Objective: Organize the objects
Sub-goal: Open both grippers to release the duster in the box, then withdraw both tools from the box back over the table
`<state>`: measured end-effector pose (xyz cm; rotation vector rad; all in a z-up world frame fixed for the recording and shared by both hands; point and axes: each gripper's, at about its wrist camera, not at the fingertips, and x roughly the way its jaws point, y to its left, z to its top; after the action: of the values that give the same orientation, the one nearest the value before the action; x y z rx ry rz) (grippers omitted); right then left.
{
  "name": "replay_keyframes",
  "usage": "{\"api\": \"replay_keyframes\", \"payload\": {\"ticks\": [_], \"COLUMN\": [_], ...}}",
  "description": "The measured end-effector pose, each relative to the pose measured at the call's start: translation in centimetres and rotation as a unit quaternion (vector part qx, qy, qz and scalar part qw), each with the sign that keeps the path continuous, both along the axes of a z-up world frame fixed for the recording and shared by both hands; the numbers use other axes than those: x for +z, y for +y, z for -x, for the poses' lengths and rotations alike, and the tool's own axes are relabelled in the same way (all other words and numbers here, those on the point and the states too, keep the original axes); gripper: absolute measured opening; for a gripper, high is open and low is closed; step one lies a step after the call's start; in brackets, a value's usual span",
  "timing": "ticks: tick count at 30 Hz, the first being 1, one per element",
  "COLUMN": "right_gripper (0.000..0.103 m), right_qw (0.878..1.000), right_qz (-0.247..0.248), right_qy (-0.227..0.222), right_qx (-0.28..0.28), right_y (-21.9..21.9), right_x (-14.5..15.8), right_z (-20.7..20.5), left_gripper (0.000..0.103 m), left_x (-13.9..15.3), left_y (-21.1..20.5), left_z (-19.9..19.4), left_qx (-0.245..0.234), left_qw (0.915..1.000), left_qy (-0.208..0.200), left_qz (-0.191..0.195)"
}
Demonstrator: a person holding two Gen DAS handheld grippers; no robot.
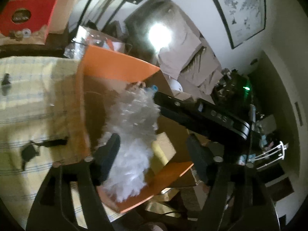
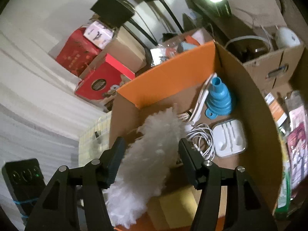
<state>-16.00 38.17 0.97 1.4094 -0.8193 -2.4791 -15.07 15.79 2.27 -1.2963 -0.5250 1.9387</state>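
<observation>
Left gripper (image 1: 154, 154) jaws wide apart, empty; right gripper (image 2: 150, 161) likewise. White fluffy duster (image 2: 152, 154) lies in orange-flapped cardboard box (image 2: 173, 73) with blue funnel (image 2: 219, 98), earphone case (image 2: 230, 140). Box on checked tablecloth (image 1: 28, 104); red gift boxes (image 2: 100, 80) behind; framed ink painting (image 1: 240, 5) on wall.

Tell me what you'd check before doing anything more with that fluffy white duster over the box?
1. White duster lies between the right gripper fingers: ok.
2. Right gripper pinching the duster: not ok, jaws stand open.
3. Left gripper clear of the duster: cannot tell, one finger sits against the fluff.
4. Duster over the orange-flapped cardboard box: ok.
5. Room in the box beside the blue funnel and white earphone case: cannot tell.
</observation>
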Motion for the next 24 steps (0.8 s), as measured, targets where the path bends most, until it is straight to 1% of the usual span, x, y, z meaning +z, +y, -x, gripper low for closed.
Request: {"api": "replay_keyframes", "payload": {"ticks": [1,3,6,7,8,11,16,24], "right_gripper": [0.063,0.066,0.074,0.079,0.081,0.082,0.082,0.082], "right_qw": [1.000,0.999,0.997,0.997,0.996,0.993,0.990,0.985], "right_qz": [-0.010,-0.028,-0.056,-0.064,-0.071,-0.085,-0.097,-0.103], "right_qy": [0.005,0.013,0.022,0.026,0.030,0.037,0.039,0.039], "right_qx": [0.004,0.015,0.039,0.045,0.051,0.067,0.094,0.133], "right_y": [-0.5,-1.6,-3.5,-4.2,-4.9,-7.0,-9.9,-14.7], "right_x": [0.5,1.5,2.8,3.1,3.4,3.9,3.9,3.0], "right_z": [-0.2,-0.5,-1.0,-1.2,-1.4,-1.5,-1.4,-0.9], "left_gripper": [0.080,0.087,0.094,0.100,0.102,0.102,0.102,0.102], "left_x": [0.2,0.3,0.5,0.5,0.7,1.0,1.5,0.7], "left_y": [-0.6,-1.9,-3.7,-4.5,-5.5,-7.7,-12.1,-18.6], "left_z": [0.0,0.1,0.1,0.1,0.1,-0.1,0.0,0.3], "left_qx": [0.006,0.011,0.023,0.028,0.036,0.052,0.090,0.142], "left_qw": [1.0000,0.9997,0.9989,0.9985,0.9980,0.9968,0.9921,0.9830], "left_qy": [-0.001,-0.005,0.000,0.002,0.004,0.008,0.016,0.015], "left_qz": [0.005,0.021,0.041,0.047,0.051,0.060,0.086,0.115]}}
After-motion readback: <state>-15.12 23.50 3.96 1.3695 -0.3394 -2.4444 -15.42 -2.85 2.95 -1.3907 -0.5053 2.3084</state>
